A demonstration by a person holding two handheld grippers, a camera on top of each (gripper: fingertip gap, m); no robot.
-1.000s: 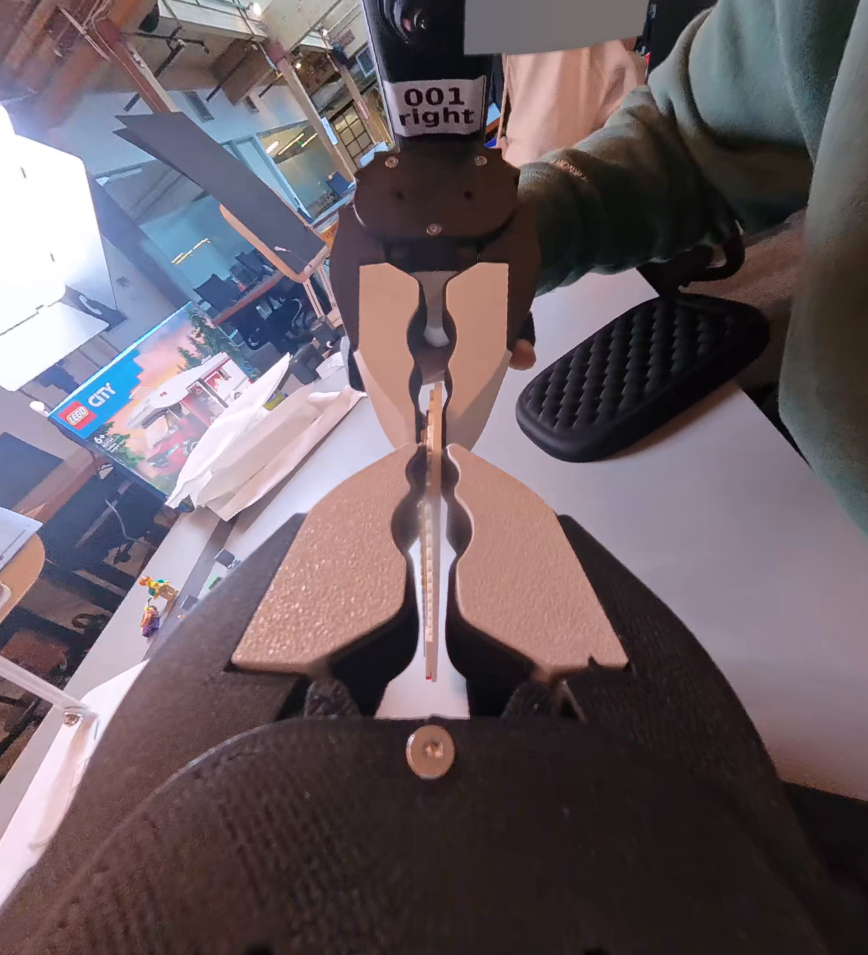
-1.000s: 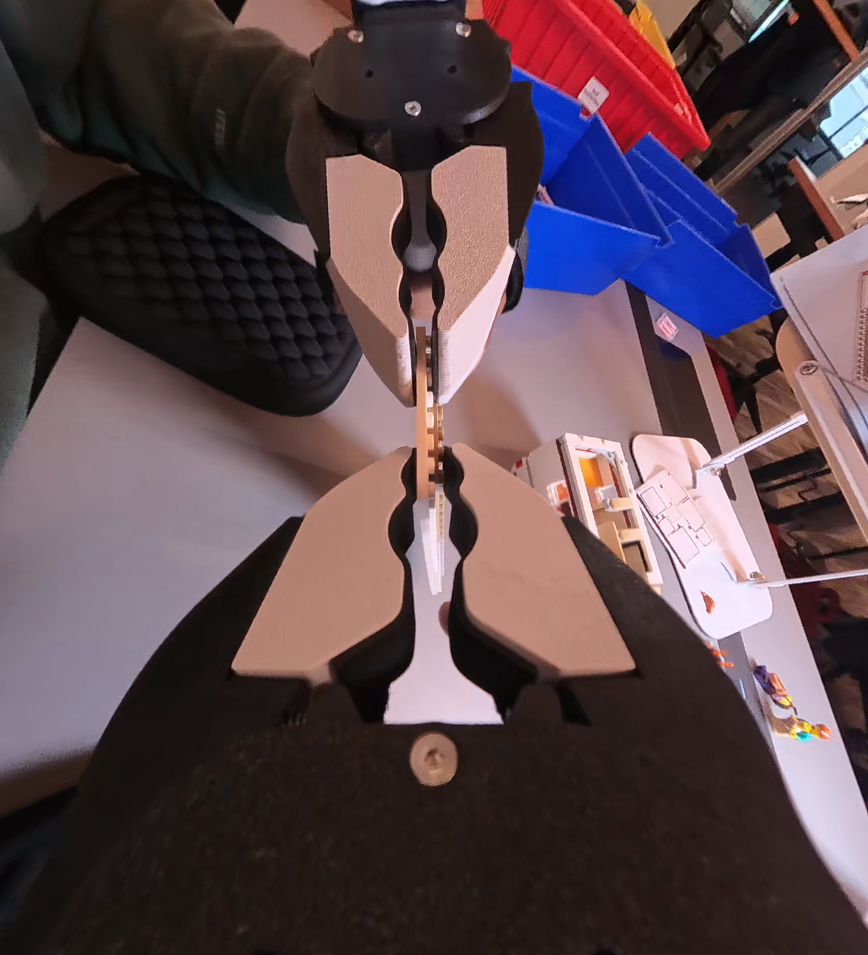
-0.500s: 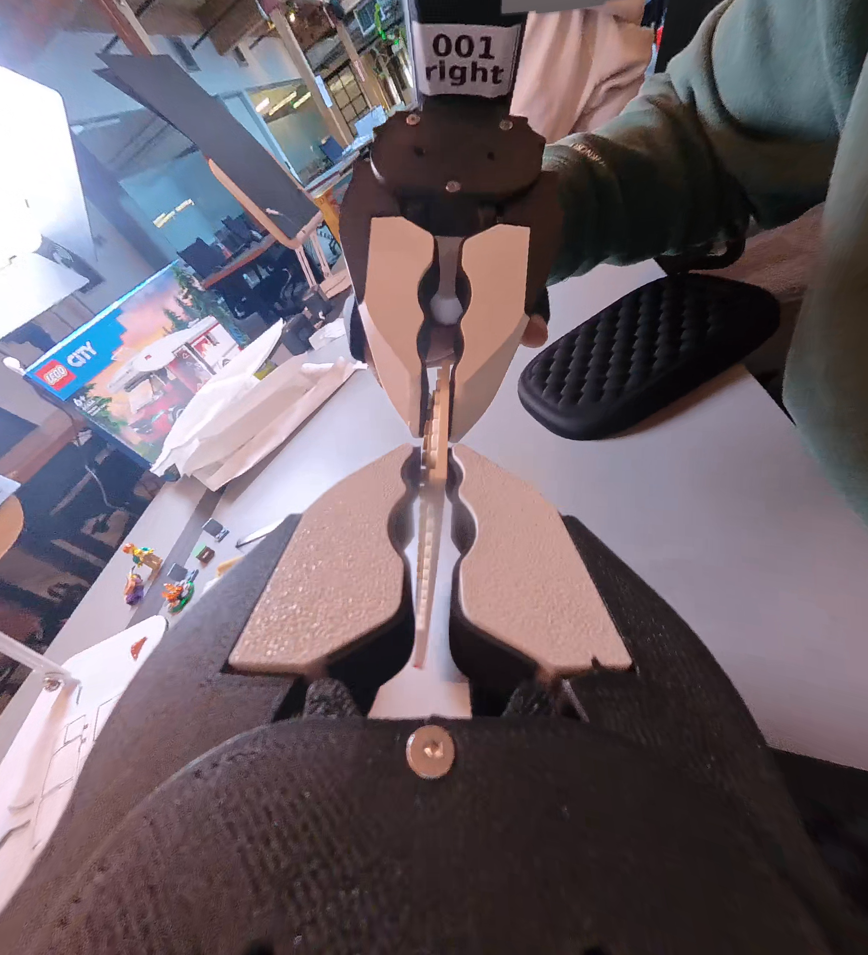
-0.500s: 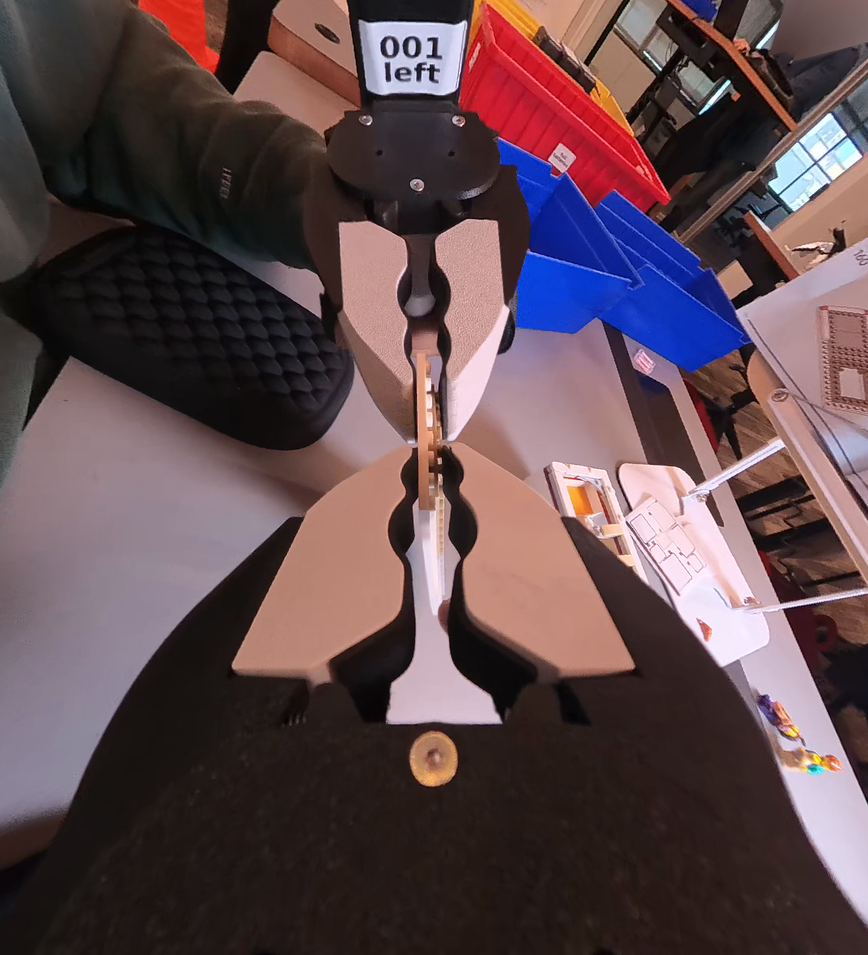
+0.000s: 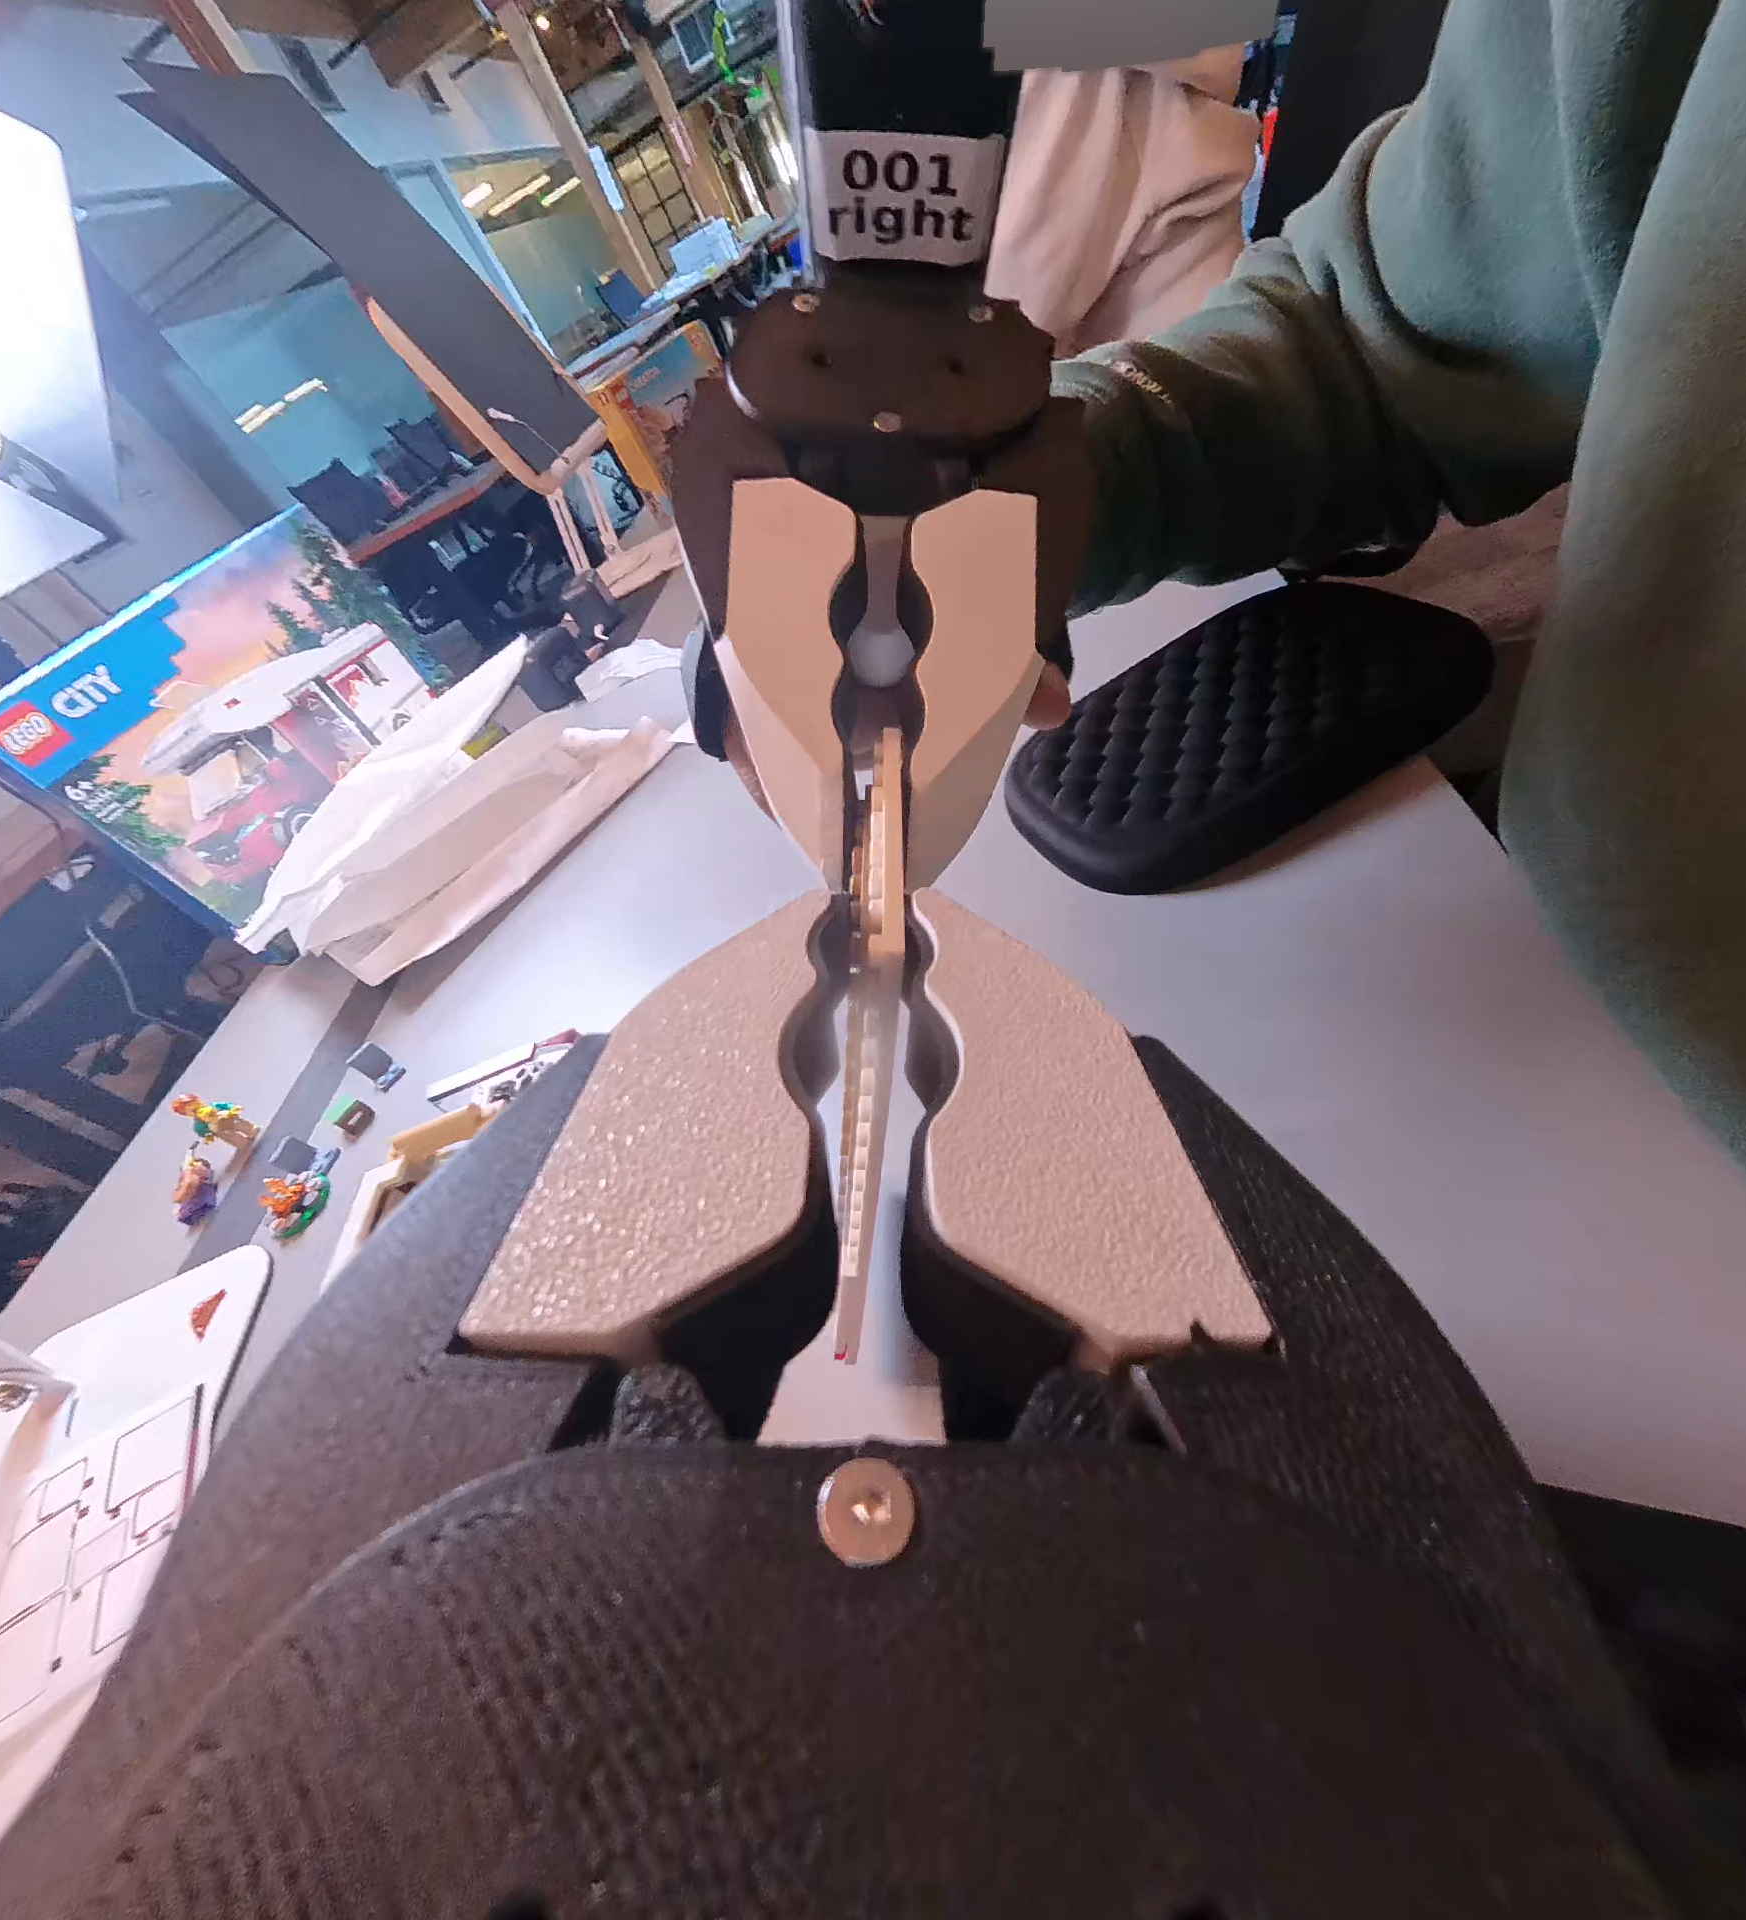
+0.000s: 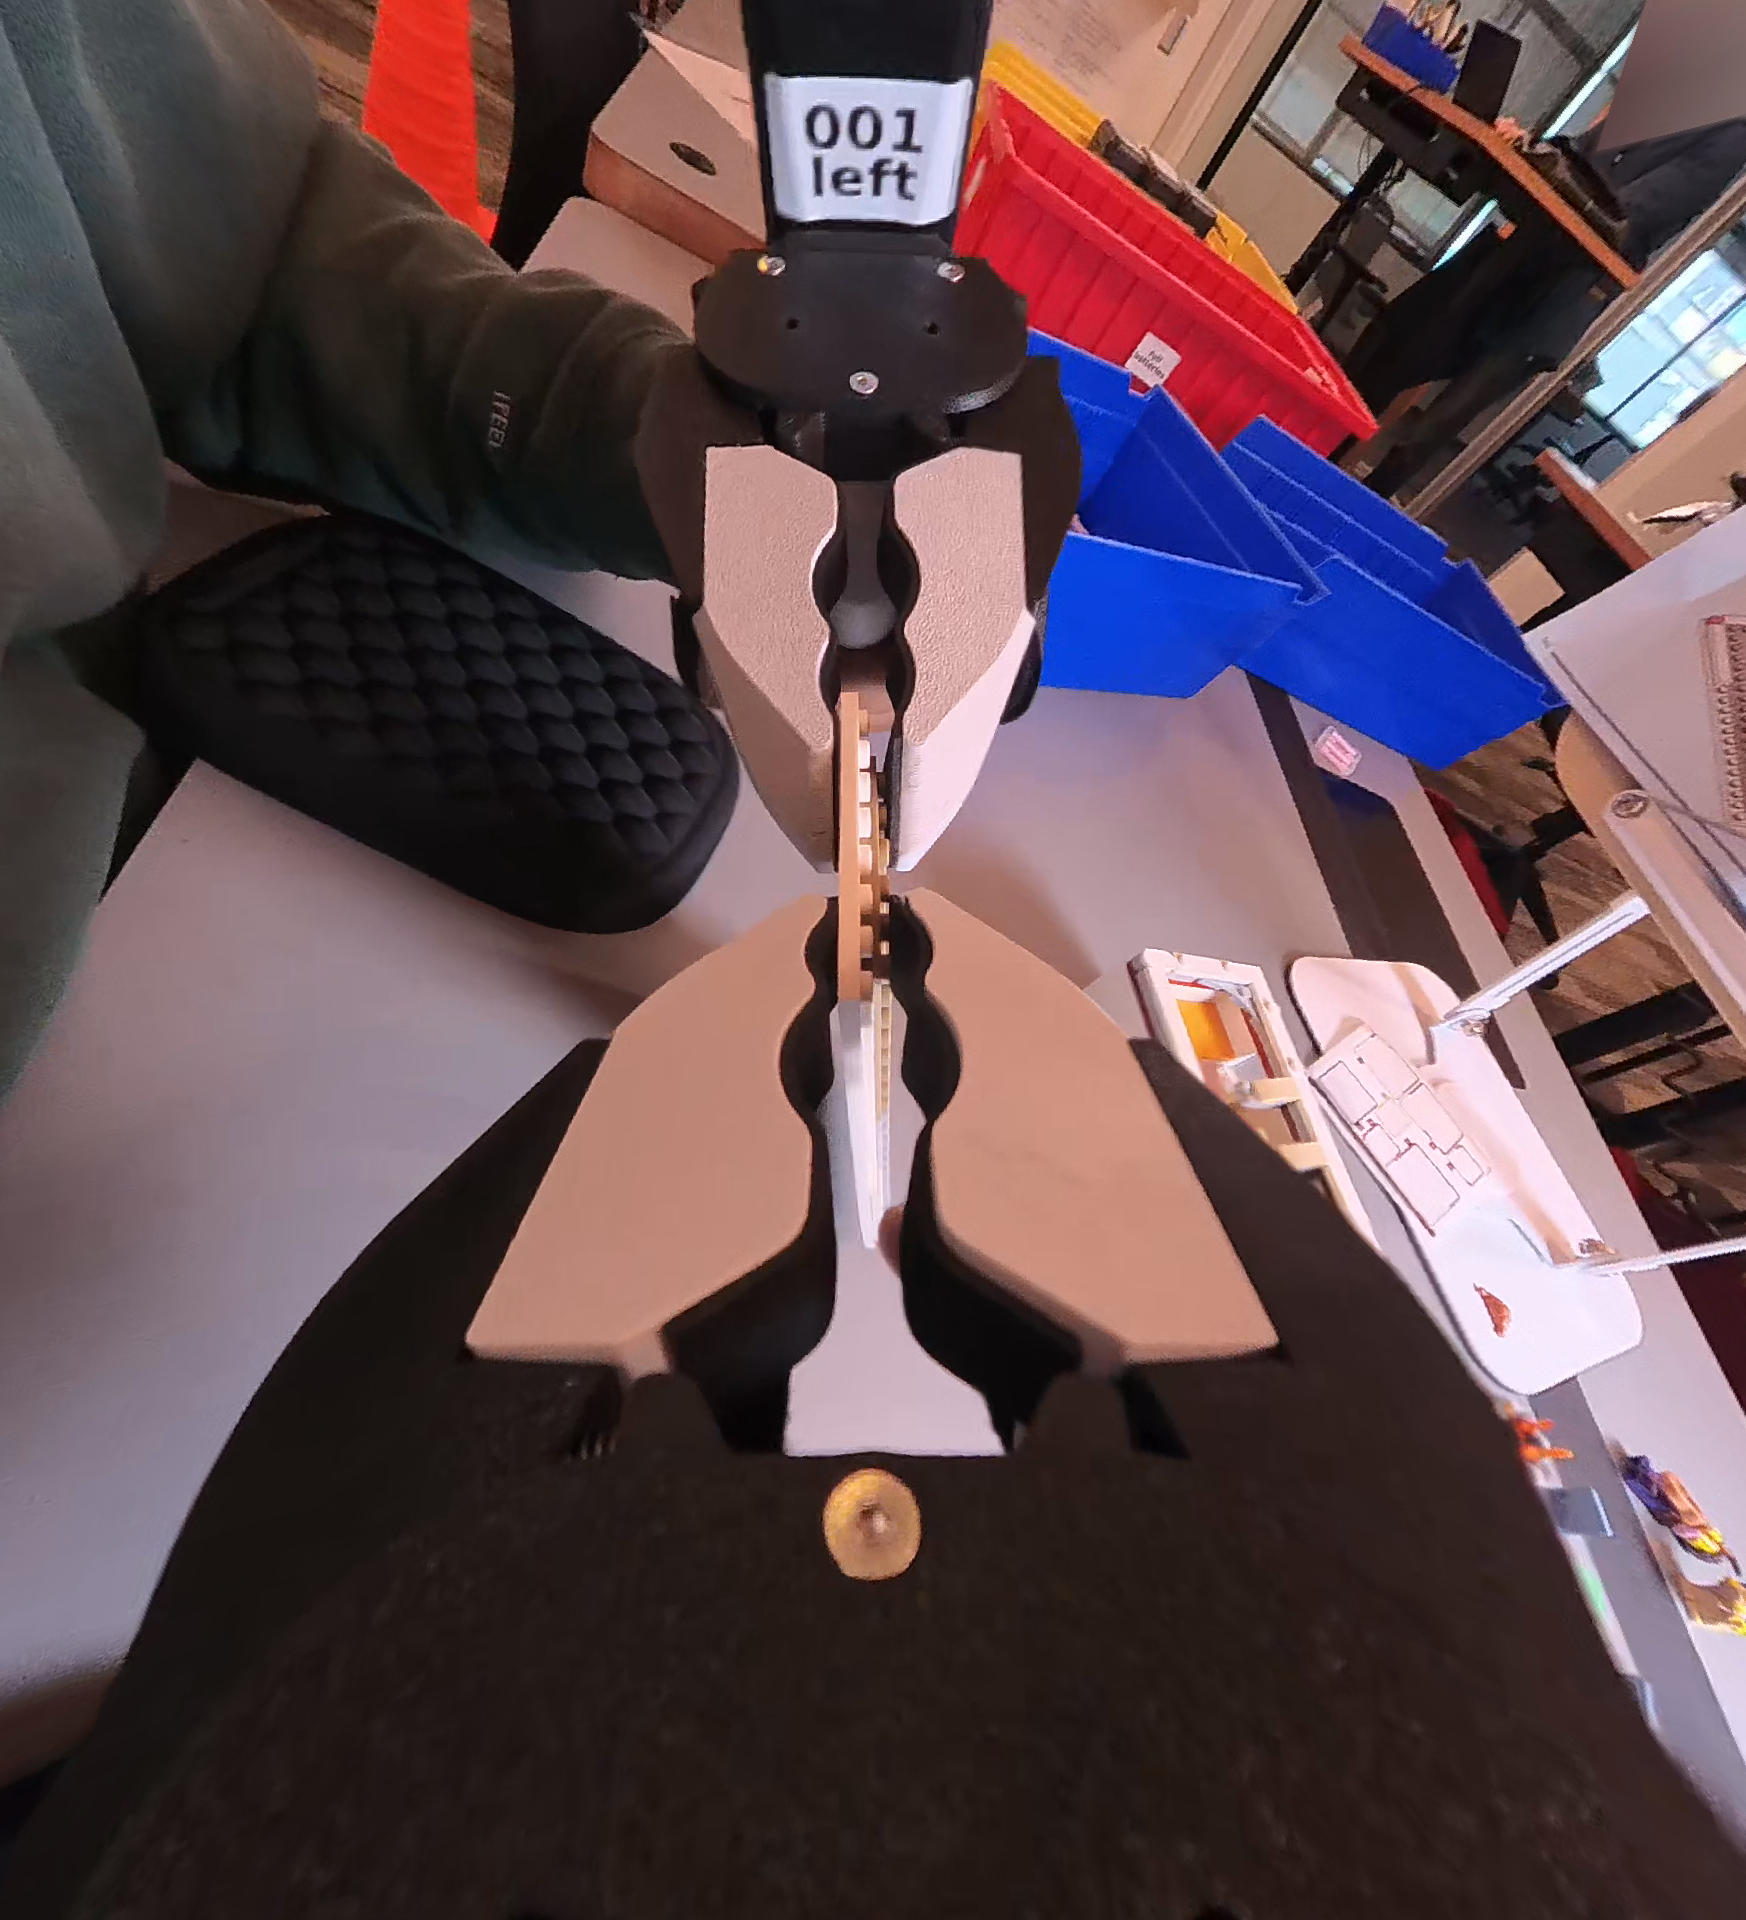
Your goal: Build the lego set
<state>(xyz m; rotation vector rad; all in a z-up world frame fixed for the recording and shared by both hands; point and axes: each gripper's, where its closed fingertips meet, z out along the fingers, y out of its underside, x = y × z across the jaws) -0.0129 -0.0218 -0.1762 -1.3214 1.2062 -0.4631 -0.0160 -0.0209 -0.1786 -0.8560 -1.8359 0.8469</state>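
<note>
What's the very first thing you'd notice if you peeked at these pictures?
Two grippers meet nose to nose above the white table. The left gripper and the right gripper both pinch one thin stack of studded toy-brick plates, tan with a white part, held edge-on between them. Behind, bright blue bins and a red bin stand out.

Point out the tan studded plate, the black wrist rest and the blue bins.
tan studded plate (image 5: 888,831), left wrist view, its edge between both claws.
black wrist rest (image 5: 1253,727), left wrist view, its textured top.
blue bins (image 6: 1368,634), right wrist view, a side wall.
</note>
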